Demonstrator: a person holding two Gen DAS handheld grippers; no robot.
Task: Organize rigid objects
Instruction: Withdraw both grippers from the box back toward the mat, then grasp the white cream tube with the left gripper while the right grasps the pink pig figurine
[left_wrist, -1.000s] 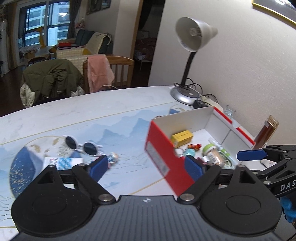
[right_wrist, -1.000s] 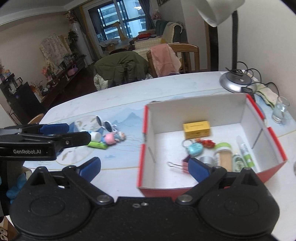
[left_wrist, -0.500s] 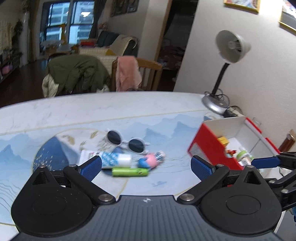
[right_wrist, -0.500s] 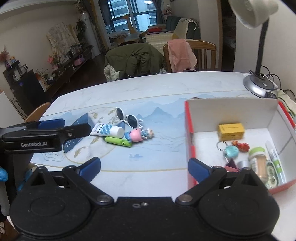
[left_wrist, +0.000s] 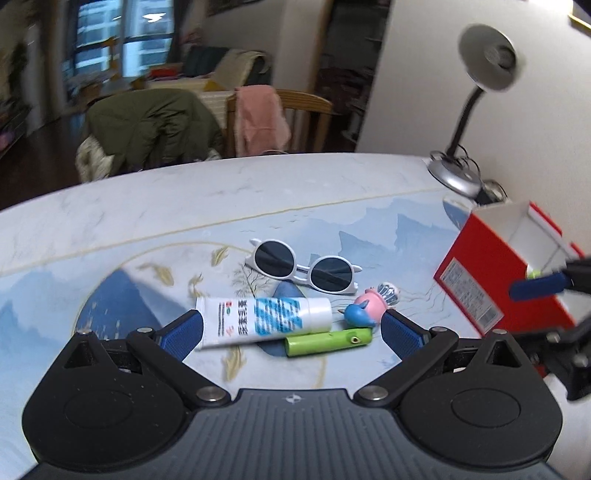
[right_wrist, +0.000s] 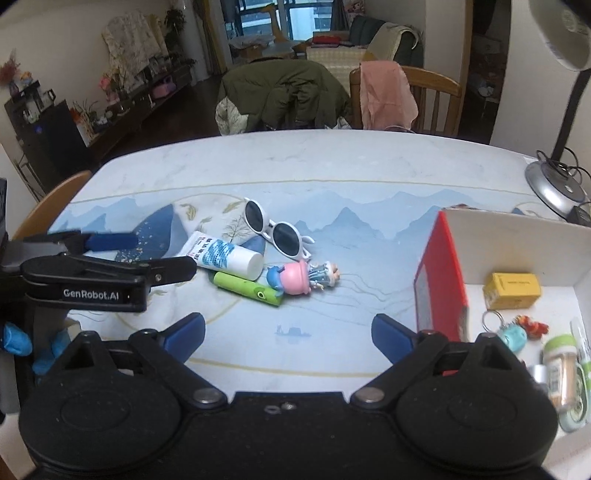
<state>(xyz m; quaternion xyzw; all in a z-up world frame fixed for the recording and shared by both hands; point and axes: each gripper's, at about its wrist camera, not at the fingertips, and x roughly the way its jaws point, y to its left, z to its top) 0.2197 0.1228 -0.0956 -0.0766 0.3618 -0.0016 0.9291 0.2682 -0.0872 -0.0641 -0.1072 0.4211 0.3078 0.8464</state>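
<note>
Both grippers wide open, empty: left gripper over tube, green pen, toy and sunglasses mid-table; right gripper nearer; box right.

1. My jaws are matt black plastic, with ribbed blue pads.
2. The surface looks like smooth, faintly glossy marble-print with blue mountains.
3. The sunglasses have glossy white plastic frames and dark lenses.
4. The tube is smooth white plastic.
5. The box is red card outside, matt white inside.
6. The lamp base is shiny metal.
</note>
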